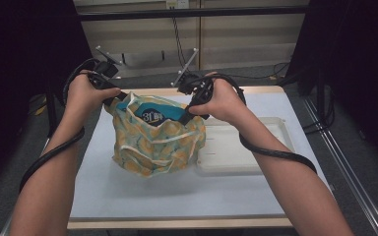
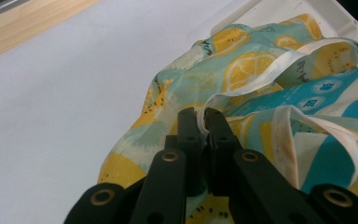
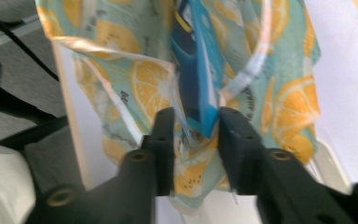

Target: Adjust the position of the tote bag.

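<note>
With my left gripper (image 2: 204,122) pinching the bag (image 1: 152,142) rim, I'd keep my right gripper (image 3: 193,123) clamped squarely on the blue box (image 3: 200,70).

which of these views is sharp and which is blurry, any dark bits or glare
High view: the table is evenly lit, the surroundings fall to near black, and the picture is slightly soft. Left gripper view: sharp on the lemon-print bag, with the white table bright and washed out. Right gripper view: smeared with blur, the blue pack streaked, bright white at right.
</note>
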`<action>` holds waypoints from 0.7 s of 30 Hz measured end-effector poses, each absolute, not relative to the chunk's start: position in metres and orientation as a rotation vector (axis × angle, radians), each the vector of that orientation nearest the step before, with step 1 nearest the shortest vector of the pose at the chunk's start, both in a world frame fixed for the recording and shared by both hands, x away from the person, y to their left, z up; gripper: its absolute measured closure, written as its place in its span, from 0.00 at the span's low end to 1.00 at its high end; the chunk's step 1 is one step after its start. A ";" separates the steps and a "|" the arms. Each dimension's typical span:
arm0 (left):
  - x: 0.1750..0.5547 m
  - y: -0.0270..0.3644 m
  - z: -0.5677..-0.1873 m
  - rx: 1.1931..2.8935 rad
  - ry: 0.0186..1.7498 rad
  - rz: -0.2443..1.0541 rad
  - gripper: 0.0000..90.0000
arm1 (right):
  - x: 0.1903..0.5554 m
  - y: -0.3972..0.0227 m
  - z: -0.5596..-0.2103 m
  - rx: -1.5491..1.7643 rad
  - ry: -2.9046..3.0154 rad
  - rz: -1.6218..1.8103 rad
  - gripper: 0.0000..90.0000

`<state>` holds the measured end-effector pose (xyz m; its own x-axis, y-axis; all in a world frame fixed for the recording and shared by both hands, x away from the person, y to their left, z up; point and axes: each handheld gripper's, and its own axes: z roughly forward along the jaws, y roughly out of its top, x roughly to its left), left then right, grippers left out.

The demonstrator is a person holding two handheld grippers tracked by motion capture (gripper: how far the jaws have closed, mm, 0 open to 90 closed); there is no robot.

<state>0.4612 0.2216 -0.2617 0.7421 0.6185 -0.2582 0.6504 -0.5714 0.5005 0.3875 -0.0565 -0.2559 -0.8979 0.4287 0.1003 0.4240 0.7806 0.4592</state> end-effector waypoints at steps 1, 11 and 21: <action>0.461 0.222 -0.262 2.357 0.957 -0.070 0.96 | 0.388 -0.057 -0.256 0.694 2.946 0.733 0.93; 0.460 0.224 -0.260 2.361 0.945 -0.066 0.96 | 0.386 -0.065 -0.247 0.746 2.964 0.719 1.00; 0.460 0.222 -0.257 2.367 0.931 -0.066 0.96 | 0.383 -0.078 -0.221 0.774 2.931 0.857 1.00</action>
